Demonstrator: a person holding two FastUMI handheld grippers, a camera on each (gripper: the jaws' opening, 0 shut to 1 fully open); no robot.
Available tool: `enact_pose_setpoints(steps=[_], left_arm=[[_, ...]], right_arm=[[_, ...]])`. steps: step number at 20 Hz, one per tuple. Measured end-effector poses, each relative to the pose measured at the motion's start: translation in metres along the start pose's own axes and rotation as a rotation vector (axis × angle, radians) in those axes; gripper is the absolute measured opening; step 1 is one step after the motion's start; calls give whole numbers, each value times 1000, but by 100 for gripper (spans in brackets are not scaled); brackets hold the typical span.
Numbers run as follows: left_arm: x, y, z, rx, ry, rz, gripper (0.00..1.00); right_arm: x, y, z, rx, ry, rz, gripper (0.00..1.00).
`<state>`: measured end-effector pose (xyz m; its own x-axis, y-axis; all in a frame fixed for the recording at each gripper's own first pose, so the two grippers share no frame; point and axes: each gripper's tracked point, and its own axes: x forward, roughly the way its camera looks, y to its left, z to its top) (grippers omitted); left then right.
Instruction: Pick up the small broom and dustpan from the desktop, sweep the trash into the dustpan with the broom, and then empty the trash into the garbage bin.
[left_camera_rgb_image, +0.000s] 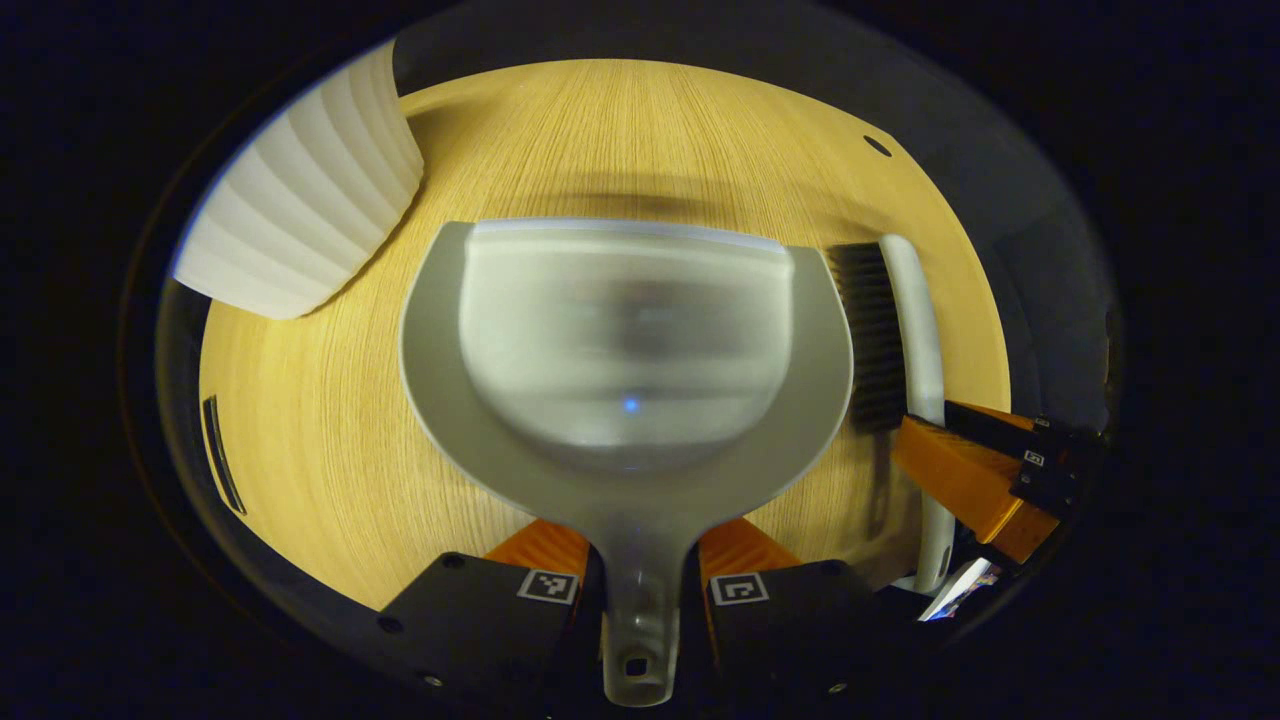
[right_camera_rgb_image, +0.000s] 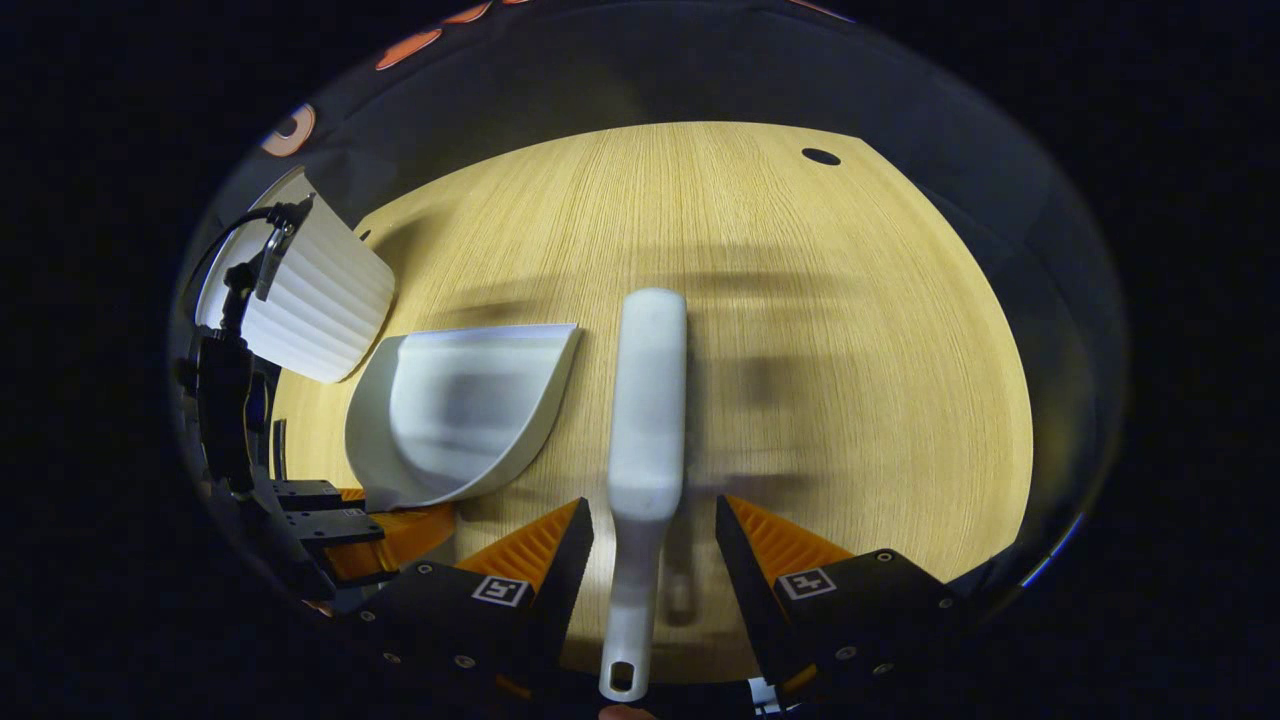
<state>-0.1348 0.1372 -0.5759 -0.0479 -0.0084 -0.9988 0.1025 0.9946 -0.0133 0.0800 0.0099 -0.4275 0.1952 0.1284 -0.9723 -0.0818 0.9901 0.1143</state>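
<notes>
The dustpan (left_camera_rgb_image: 625, 340) is pale grey, with a translucent scoop and a slim handle ending in a hanging hole. It lies flat on the wooden counter (left_camera_rgb_image: 330, 450), its handle between the orange fingers of the left hand-held gripper (left_camera_rgb_image: 640, 575), which sit close against it. The broom (right_camera_rgb_image: 648, 420), white-backed with dark bristles, lies just right of the dustpan. The right hand-held gripper (right_camera_rgb_image: 650, 545) stands open around its handle, fingers apart from it. A ribbed white garbage bin (left_camera_rgb_image: 300, 210) stands near the dustpan's far left.
</notes>
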Motion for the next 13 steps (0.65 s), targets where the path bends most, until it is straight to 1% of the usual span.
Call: enact_pose_setpoints(steps=[2,4,5,7,8,9,10,13], left_arm=[[2,-5,-3,-1,-8,-7,36],[-4,-8,-4,35,-34,-11,41],[-14,-7,-1,58,-48,-5,51],[-26,-10,-1,73,-77,15,63],[-37,-10,1,72,-97,18,65],[-49,-10,3,69,-119,17,70],[-65,-11,7,70,-151,8,71],[-121,-9,41,95,-318,32,72]], right_arm=[[-2,-2,3,11,-13,0,77],[-5,-1,9,21,-35,12,78],[-7,-3,10,23,-51,14,79],[-15,-4,16,33,-76,17,82],[-23,-4,22,37,-103,20,84],[-34,-4,31,33,-146,19,86],[-47,-8,40,22,-198,5,87],[-94,-12,79,2,-371,-14,87]])
